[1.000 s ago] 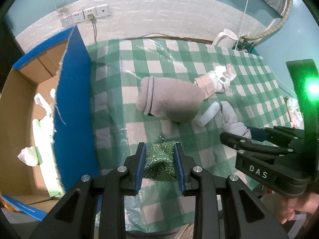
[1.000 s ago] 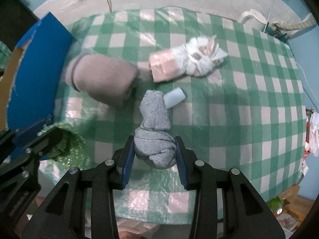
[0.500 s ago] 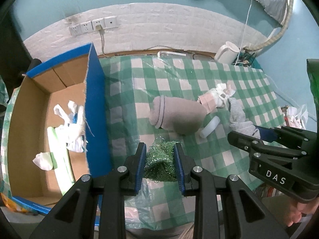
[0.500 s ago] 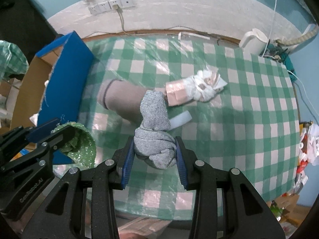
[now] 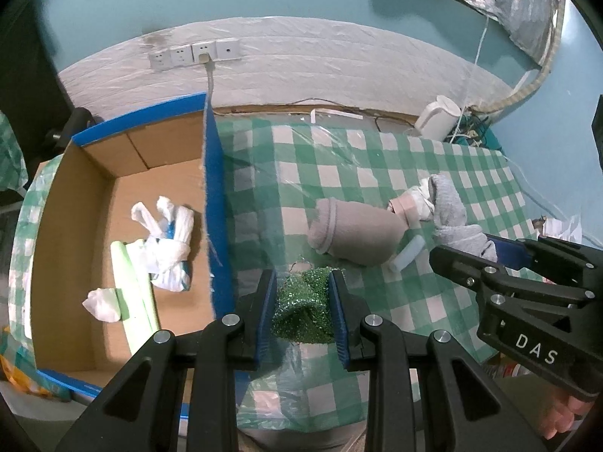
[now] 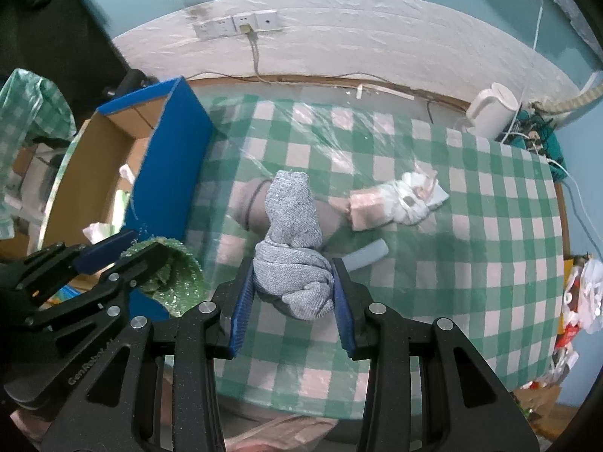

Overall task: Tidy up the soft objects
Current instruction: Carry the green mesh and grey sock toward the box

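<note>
My left gripper point(image 5: 301, 309) is shut on a glittery green cloth point(image 5: 301, 312) and holds it above the table's near edge, just right of the blue cardboard box point(image 5: 215, 203). My right gripper point(image 6: 292, 290) is shut on a knotted grey sock point(image 6: 292, 245), lifted above the table. The sock also shows in the left wrist view point(image 5: 452, 218). A rolled taupe sock point(image 5: 354, 231), a pink-and-white bundle point(image 6: 395, 205) and a pale blue tube point(image 6: 367, 256) lie on the checked tablecloth point(image 6: 471, 263).
The box holds a knotted white plastic bag point(image 5: 169, 241), a light green roll point(image 5: 132, 282) and a white wad point(image 5: 101, 301). A white kettle point(image 6: 492, 111) and cables stand at the far right corner. Wall sockets point(image 5: 194, 52) are behind.
Both grippers have risen and pulled back, each still holding its item. More of the box interior and wall is in view. The grey sock now hangs free of the table.
</note>
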